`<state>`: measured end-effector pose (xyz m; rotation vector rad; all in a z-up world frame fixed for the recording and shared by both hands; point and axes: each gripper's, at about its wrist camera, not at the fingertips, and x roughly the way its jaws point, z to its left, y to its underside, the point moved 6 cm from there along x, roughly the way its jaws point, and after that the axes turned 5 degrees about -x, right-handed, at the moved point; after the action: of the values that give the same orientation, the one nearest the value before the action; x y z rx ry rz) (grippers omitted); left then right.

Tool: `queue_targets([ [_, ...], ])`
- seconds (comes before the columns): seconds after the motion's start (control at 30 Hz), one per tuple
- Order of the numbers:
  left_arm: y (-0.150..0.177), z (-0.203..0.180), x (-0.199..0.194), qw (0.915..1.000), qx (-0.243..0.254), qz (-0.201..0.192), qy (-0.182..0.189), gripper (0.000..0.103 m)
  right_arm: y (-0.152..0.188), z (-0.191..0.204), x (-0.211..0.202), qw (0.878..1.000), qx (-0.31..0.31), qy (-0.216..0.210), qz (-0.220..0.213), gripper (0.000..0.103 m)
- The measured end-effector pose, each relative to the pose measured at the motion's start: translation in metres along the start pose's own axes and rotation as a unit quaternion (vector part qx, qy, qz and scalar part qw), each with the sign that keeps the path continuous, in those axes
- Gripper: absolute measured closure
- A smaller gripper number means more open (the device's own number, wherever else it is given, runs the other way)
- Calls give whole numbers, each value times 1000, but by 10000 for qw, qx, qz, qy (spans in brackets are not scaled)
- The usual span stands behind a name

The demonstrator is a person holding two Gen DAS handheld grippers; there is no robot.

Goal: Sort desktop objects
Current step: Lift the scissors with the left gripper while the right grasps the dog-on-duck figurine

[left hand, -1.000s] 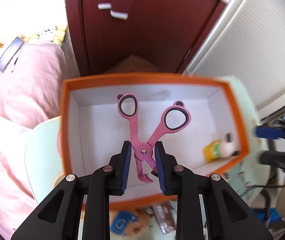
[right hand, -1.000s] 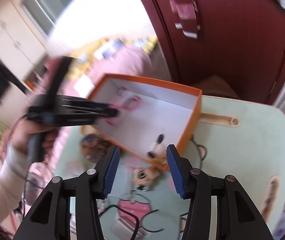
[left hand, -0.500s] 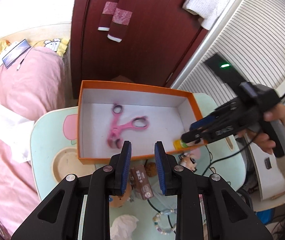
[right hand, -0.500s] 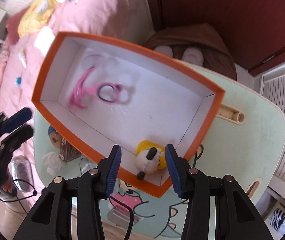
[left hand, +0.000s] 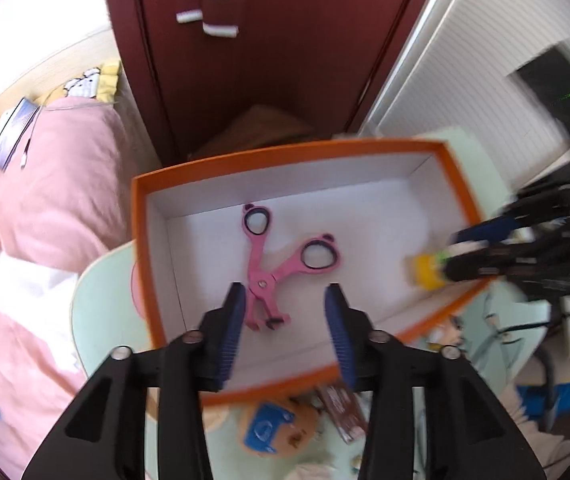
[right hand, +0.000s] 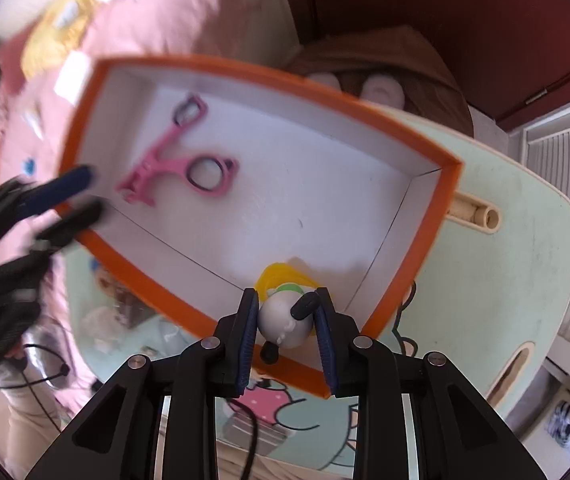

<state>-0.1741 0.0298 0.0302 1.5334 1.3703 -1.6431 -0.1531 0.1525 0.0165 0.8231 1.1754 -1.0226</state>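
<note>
An orange box (left hand: 141, 240) with a white inside sits on the pale green table (right hand: 525, 248). Pink scissors (left hand: 263, 268) lie loose inside it, also shown in the right wrist view (right hand: 173, 160). My left gripper (left hand: 285, 332) is open and empty, just above the box's near wall, behind the scissors' blades. My right gripper (right hand: 285, 332) has its pads on both sides of a white and yellow toy figure (right hand: 285, 316) at the box's near right corner (right hand: 445, 176). In the left wrist view the toy's yellow part (left hand: 425, 272) shows at the right gripper's tips.
A brown bear toy with a blue patch (left hand: 273, 428) and a brown snack packet (left hand: 345, 412) lie on the table in front of the box. A black cable (right hand: 253, 420) crosses the table. A pink bed (left hand: 45, 200) lies left, a dark red wardrobe (left hand: 265, 60) behind.
My left gripper came back down to the box and opened wider. My right gripper moved in around the toy figure in the box corner and narrowed onto it.
</note>
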Motion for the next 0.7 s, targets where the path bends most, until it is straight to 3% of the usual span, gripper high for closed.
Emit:
queue_targets([
  [0.1,-4,-2,24,9983,207,475,-271,58,10,-3,-18,9985,24,-284,-469,76],
  [0.17,-2,-7,31,9950,563,538,-628,48,17,-6,-31,9964,17,-457,-711,76],
  [0.3,-1,-16,43,9808,1265,659,-1329,49,39,3,-35,9927,7,-752,-948,76],
  [0.33,1,-19,42,9822,1276,676,-1203,73,45,6,-39,9920,-26,-778,-991,76],
  [0.37,4,-23,41,9859,1205,763,-880,80,50,8,-42,9915,-53,-784,-1041,76],
  [0.47,10,-24,37,9898,1013,690,-725,80,56,9,-45,9887,-121,-830,-1243,76],
  [0.57,13,-24,19,9966,624,467,-281,80,57,8,-54,9836,-144,-925,-1543,76],
  [0.7,17,-28,-42,9990,193,-320,244,80,72,8,-79,9728,-239,-1081,-2034,76],
])
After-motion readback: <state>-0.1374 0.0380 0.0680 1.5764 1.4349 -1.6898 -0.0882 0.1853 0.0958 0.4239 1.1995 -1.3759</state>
